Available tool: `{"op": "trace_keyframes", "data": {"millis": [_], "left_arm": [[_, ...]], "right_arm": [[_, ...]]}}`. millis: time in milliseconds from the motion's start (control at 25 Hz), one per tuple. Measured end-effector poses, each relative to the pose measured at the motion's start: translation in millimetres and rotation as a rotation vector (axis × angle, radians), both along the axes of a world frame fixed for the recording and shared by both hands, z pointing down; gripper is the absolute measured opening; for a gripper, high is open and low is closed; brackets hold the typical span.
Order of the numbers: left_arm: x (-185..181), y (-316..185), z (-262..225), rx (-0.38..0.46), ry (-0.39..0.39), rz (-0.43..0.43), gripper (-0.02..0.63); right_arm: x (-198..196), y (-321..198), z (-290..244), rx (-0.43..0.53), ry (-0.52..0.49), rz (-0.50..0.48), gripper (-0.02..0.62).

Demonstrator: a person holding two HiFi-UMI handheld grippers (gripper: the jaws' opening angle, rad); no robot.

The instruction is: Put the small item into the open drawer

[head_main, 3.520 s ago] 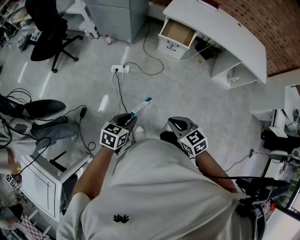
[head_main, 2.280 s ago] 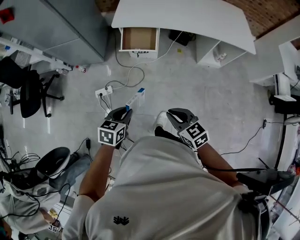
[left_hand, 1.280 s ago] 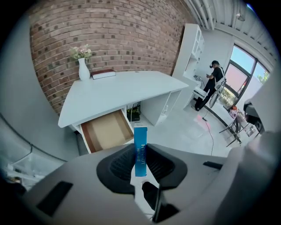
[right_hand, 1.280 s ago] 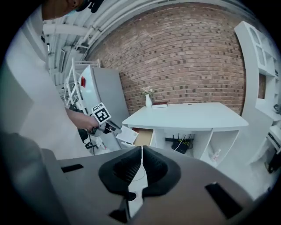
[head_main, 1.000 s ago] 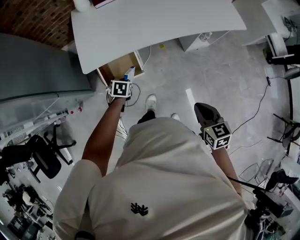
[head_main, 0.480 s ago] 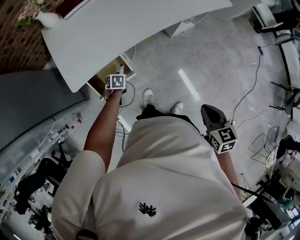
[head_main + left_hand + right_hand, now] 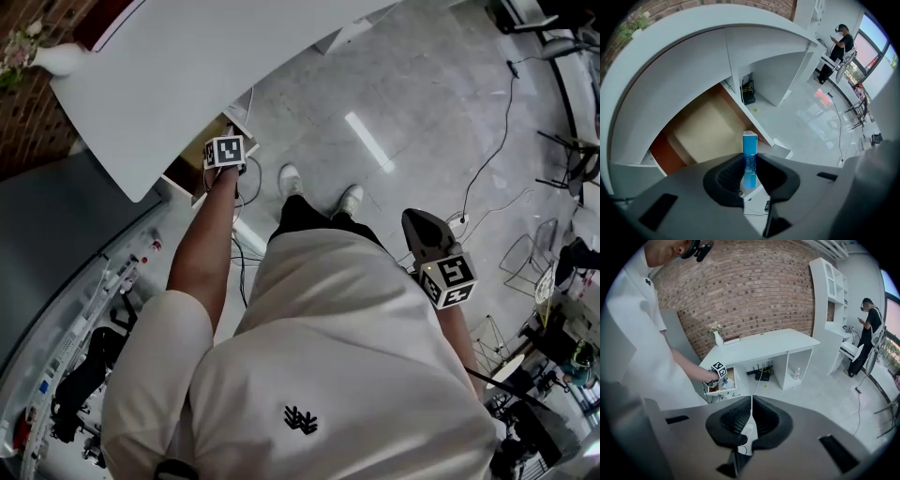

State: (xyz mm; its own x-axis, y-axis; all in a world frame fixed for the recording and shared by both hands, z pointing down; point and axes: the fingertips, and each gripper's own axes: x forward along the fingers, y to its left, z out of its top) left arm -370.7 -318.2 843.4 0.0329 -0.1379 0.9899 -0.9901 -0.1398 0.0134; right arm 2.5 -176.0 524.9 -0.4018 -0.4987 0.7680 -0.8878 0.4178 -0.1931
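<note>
**Holding the box at the drawer's edge**

Your left tongs (image 7: 750, 165) are clenched on the small blue box (image 7: 750, 143). They grip its lower part, so the upper end stands upright and clear beyond the tips, which leaves a free end to lead into the opening. The open drawer (image 7: 705, 131) lies just ahead and left of those tips, its pale floor bare. It is pulled out from under the white bench (image 7: 670, 61), which explains your long reach past the overhanging top. From here the box seems to sit over the drawer's right corner rather than its middle. Carrying it further left before letting go should stop it catching the rim or dropping to the floor. Your right tongs (image 7: 751, 420) are closed on nothing. They hang back at your side, well apart from the drawer, probably to stay out of the way.
</note>
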Motion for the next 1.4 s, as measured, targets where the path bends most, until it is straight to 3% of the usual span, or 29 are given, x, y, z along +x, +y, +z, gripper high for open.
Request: {"op": "trace_keyframes", "data": {"millis": [400,560,960,1400], "left_arm": [[7,-23,18,0.011,-0.017,0.005,0.086],[11,-19,23,-0.024,-0.007,0.010,0.086],[11,-32,32,0.023,0.011,0.007,0.092],[19,-23,21,0.039,0.021,0.013,0.156]], "right_arm": [[2,-14,5,-0.031,0.015,0.018,0.034],[3,-15,8,-0.044,0.017,0.012,0.034],[-8,-17,16,-0.068,0.020,-0.008,0.034],[1,-5,11,-0.058,0.021,-0.007,0.034]]}}
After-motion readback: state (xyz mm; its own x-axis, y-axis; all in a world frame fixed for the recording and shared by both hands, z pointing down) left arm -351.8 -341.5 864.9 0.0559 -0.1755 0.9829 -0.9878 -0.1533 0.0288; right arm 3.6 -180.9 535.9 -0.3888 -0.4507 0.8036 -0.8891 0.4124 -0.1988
